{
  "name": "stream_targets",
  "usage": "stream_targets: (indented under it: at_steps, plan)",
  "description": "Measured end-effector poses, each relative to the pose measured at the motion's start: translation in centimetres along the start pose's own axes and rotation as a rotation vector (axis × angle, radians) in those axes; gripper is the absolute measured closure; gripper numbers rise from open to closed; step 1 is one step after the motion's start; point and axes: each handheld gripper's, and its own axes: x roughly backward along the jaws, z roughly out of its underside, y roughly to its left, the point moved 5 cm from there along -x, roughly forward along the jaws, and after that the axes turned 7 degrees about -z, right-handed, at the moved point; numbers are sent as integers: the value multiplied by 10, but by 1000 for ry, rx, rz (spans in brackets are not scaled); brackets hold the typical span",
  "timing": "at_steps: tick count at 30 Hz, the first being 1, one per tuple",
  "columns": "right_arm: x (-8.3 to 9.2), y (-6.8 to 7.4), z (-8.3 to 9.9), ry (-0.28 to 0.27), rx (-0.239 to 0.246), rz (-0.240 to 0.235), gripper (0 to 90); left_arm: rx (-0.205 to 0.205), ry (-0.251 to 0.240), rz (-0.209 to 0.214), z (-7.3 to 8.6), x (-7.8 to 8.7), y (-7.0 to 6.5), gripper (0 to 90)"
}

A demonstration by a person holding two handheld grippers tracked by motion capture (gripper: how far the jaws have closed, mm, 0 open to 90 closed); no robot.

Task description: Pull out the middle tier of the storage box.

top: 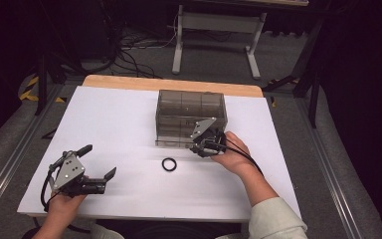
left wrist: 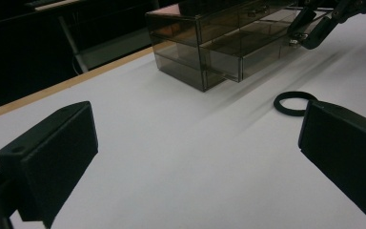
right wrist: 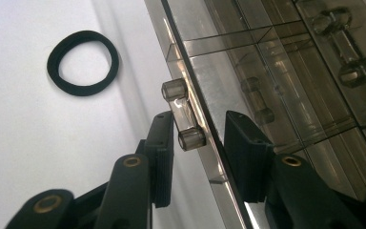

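Drawer handle (right wrist: 183,116), clear bar on the lower front of the smoky drawer box (top: 191,117), sits between my right gripper (right wrist: 198,143) jaws, long axis running along them. Jaws part-closed, straddling it; can't tell if pads press yet. Left gripper (top: 97,167) wide open, holding nothing, well apart; black ring (top: 169,164) lies between.

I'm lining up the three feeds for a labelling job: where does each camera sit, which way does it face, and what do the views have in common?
High view: above the person's side, looking forward and down on the white table; both forearms, left gripper and right gripper show.
Left gripper view: low over the table, along its own wide-open jaws, toward the drawer box.
Right gripper view: close at the drawer front, its jaws either side of the clear handle.
Shared: the black ring and the drawer box appear in all three.
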Motion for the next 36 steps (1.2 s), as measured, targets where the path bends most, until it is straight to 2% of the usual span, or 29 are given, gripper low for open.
stream_targets:
  at_steps: [7, 9, 14, 18, 24, 27, 28, 36]
  plan:
    - [0, 0, 0, -1, -5, -3, 629, -5, -2, -3, 0, 0, 0, 4]
    - [-2, 1, 1, -1, -3, -17, 605, -5, -3, -4, 0, -1, 0, 4]
    - [-1, 5, 0, -3, 5, -17, 577, -4, -3, -4, 0, -1, 0, 4]
    - [7, 10, -4, -59, -5, 3, 560, 8, -2, 2, 0, -1, 0, 4]
    - [18, 15, -9, -133, -14, 25, 542, 2, -2, 1, 0, -4, 0, 4]
    - [22, 17, -12, -156, -14, 31, 533, -4, -4, -7, -1, -3, 1, 4]
    - [24, 18, -14, -164, -20, 31, 529, 6, -7, 1, -1, -4, 0, 4]
    - [26, 27, -20, -198, -24, 29, 528, 4, -5, 11, -2, -7, -1, 4]
